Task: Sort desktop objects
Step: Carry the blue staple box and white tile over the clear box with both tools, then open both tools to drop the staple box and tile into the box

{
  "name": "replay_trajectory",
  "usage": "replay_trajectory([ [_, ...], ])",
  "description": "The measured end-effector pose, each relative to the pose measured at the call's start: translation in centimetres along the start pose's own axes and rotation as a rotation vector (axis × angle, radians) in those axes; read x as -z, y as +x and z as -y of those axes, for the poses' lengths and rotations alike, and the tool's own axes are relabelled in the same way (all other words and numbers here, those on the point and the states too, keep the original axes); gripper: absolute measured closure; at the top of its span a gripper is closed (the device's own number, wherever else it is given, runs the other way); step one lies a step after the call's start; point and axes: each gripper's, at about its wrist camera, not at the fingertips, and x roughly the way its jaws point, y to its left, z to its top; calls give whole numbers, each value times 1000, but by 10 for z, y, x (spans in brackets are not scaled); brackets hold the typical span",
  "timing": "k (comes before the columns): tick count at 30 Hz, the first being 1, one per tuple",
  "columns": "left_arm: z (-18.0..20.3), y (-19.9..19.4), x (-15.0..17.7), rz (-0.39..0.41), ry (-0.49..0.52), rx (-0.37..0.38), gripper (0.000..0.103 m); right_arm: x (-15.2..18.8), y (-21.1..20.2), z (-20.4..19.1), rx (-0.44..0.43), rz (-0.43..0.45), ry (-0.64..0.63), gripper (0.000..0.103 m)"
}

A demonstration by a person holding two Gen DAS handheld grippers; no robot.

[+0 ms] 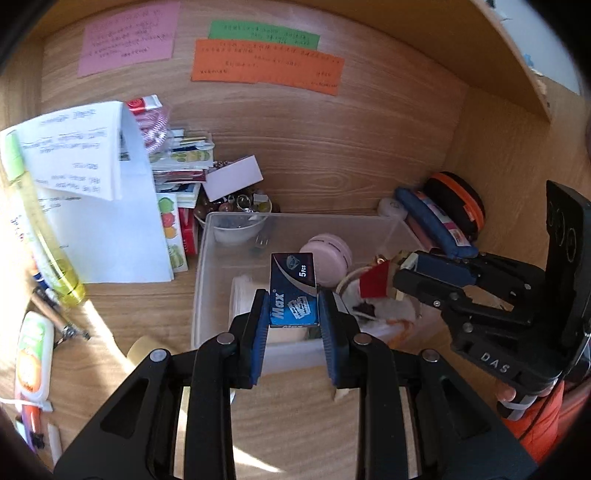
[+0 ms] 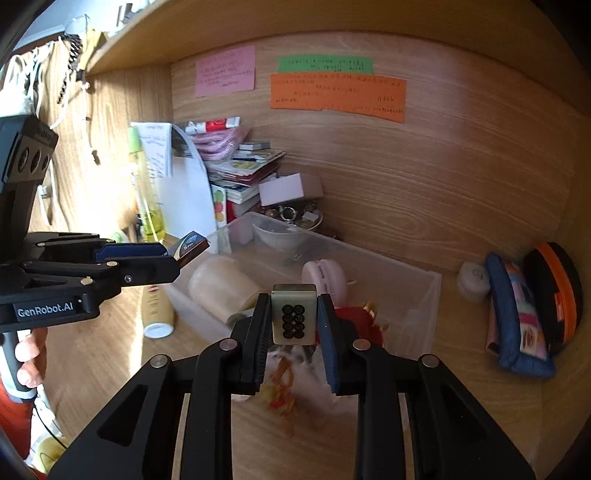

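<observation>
We see a home study nook, a wooden desk (image 2: 461, 229) built into an alcove with wood-grain back and side panels and a shelf (image 2: 332, 22) overhead. Handwritten pink (image 1: 127, 38), green (image 1: 264, 35) and orange (image 1: 266, 66) paper notes are stuck to the back panel. Against it leans a messy stack of booklets and packets (image 1: 181, 173) beside loose printed sheets (image 1: 92, 177). A clear plastic bin (image 1: 207, 266) holds household odds and ends, a padded pouch (image 2: 517, 317) rests in the corner, and sunlight falls across the desktop. Personal clutter, not office order, marks it as someone's home.
</observation>
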Motion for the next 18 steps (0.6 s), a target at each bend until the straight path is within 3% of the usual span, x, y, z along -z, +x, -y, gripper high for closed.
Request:
replay_trajectory([
  [10, 6, 62, -3, -95, 8, 27, 77, 4, 34, 19, 6, -55, 38, 80],
  [18, 7, 62, -2, -85, 7, 56, 77, 6, 41, 18, 15, -68, 41, 79],
])
